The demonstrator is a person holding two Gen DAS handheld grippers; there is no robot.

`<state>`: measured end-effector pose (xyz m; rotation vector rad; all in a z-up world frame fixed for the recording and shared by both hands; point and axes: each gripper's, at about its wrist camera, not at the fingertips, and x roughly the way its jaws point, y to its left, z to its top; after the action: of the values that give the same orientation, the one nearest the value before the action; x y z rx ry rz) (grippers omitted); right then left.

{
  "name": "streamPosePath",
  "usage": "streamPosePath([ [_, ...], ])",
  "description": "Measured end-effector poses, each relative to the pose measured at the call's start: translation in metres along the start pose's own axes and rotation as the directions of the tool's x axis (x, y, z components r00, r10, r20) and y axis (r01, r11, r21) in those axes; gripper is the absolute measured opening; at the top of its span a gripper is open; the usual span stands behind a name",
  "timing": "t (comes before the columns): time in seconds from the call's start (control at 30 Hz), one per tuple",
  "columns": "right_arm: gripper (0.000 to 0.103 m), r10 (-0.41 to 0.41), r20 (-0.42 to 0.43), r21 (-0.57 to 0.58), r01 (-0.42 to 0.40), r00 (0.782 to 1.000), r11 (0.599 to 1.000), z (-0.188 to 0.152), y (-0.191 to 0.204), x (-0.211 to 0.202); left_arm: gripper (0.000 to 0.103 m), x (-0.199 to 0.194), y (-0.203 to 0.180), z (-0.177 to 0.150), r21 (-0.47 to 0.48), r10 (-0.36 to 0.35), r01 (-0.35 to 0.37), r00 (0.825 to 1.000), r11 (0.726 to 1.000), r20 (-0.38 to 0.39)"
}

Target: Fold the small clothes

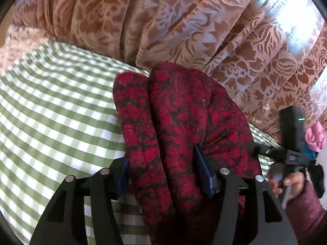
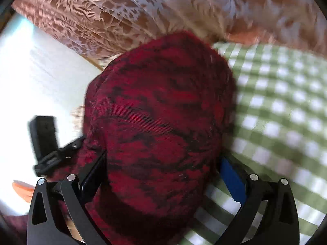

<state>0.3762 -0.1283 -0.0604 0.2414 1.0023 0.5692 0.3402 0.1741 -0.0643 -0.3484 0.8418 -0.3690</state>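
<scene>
Red and black fuzzy cloth (image 1: 179, 122) is filling up both of my views. It is a small knitted piece of clothing, and I am holding it up over the green and white checked tablecloth (image 1: 51, 102), with the flowery curtain (image 1: 184, 20) hanging behind.

My left gripper (image 1: 165, 175) is pinching a thick bunch of it between the blue pads (image 1: 204, 171). My right gripper (image 2: 165, 175) is squeezing another bunch, with its jaws pushed fairly wide by all the thick cloth.

I am thinking it is soft, light and floppy. It is sagging and bunching up, not staying flat. The fuzz is probably helping my pads grip, so it should not slip. I am guessing the best places to hold are the edges or corners, not fat handfuls like these.
</scene>
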Motion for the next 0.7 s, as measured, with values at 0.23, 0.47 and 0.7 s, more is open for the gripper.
streamPosePath([
  [0.23, 0.098, -0.309, 0.237, -0.182, 0.355, 0.921, 0.917, 0.010, 0.084, -0.011, 0.064, -0.007, -0.001, -0.018, 0.044, 0.234, -0.237, 0.970, 0.970, 0.073],
  [0.47, 0.100, -0.429, 0.182, -0.176, 0.459, 0.885, 0.871, 0.013, 0.088, 0.057, 0.077, -0.004, 0.016, -0.015, -0.056, 0.322, -0.319, 0.945, 0.946, 0.061],
  [0.7, 0.100, -0.422, 0.222, -0.112, 0.453, 0.879, 0.885, 0.000, 0.100, 0.017, 0.088, -0.045, -0.015, -0.021, -0.055, 0.427, -0.424, 0.891, 0.904, 0.151],
])
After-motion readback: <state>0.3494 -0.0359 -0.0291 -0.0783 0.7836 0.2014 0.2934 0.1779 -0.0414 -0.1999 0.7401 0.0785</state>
